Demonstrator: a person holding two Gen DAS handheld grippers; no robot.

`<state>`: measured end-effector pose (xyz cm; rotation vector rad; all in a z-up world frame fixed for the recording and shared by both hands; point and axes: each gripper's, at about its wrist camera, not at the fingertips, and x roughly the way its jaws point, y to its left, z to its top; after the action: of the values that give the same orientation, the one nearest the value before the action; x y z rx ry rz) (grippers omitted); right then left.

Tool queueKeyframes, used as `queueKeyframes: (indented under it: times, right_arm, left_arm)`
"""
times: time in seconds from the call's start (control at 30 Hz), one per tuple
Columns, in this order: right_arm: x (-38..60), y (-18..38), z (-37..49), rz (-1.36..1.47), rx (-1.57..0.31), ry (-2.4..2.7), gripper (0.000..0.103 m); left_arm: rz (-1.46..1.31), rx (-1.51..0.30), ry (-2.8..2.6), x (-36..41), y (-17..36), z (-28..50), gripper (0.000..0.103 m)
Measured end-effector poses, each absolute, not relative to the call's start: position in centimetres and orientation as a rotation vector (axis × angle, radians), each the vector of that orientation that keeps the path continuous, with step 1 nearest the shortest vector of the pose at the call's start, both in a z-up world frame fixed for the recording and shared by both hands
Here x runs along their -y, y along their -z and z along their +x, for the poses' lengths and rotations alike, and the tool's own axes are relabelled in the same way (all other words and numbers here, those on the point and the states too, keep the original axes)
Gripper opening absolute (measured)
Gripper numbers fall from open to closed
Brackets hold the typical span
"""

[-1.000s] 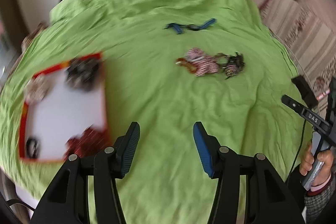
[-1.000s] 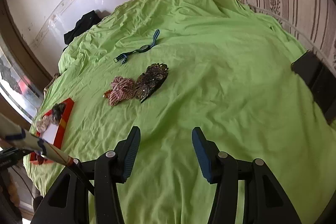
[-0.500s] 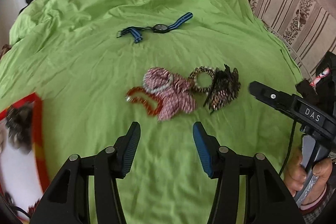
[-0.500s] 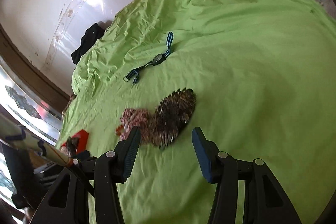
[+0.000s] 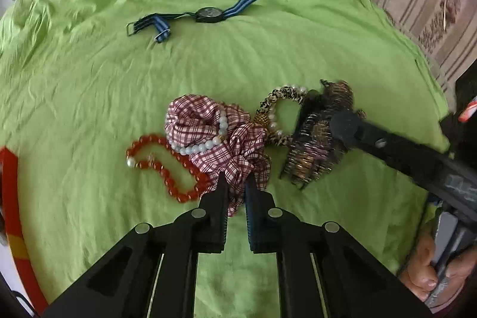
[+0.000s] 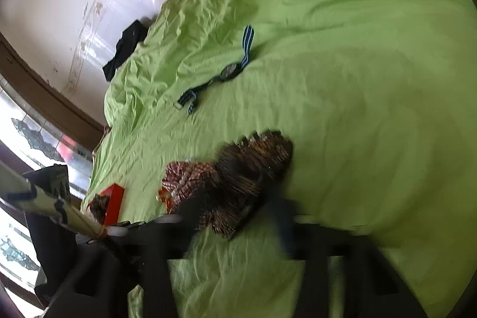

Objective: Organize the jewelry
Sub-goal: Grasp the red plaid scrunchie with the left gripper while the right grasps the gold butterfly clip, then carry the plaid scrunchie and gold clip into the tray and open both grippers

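Note:
A pile of jewelry lies on the green bedsheet [image 5: 89, 79]. My left gripper [image 5: 236, 184] is shut on the near edge of a red-checked scrunchie [image 5: 220, 136]. A pearl bracelet [image 5: 205, 139] lies on the scrunchie and a red bead bracelet [image 5: 167, 169] lies to its left. A leopard-print bracelet [image 5: 277, 115] and a brown metallic hair clip [image 5: 319, 151] lie to its right. My right gripper [image 6: 235, 198] is open, blurred, with its fingers on either side of the hair clip [image 6: 253, 169]. A blue-striped watch [image 5: 205, 14] lies farther back.
A red-rimmed white tray [image 5: 9, 198] sits at the left edge, also in the right wrist view [image 6: 114, 201], holding other pieces. A dark garment [image 6: 125, 52] lies at the bed's far edge by the wall. A striped sofa [image 5: 417, 5] stands at the right.
My left gripper swung from the tray to the pile, moved in and shut on the scrunchie. My right gripper moved in around the hair clip.

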<state>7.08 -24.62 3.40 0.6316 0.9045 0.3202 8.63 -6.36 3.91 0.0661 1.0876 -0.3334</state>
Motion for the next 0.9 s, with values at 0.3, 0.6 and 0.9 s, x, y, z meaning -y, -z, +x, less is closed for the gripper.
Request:
queueKeyframes:
  times: [0.3,0.6,0.9]
  right_arm:
    - [25.1,-5.7,4.0,0.621,-0.852,-0.275,0.007]
    - [24.4,-9.9,-3.5,0.661,-0.770,-0.295,0.007]
    - [20.2,-11.9,-8.9,0.570,-0.809,-0.326,0.007]
  left_arm:
    - [-0.103,-1.016,0.455,1.9,-11.1,1.6,0.008]
    - [-0.299,-0.971,0.511,-5.3,-15.0,-6.4,0.008]
    - [-0.341,-0.907,0.330,-14.3,-16.8,-10.5,0.008]
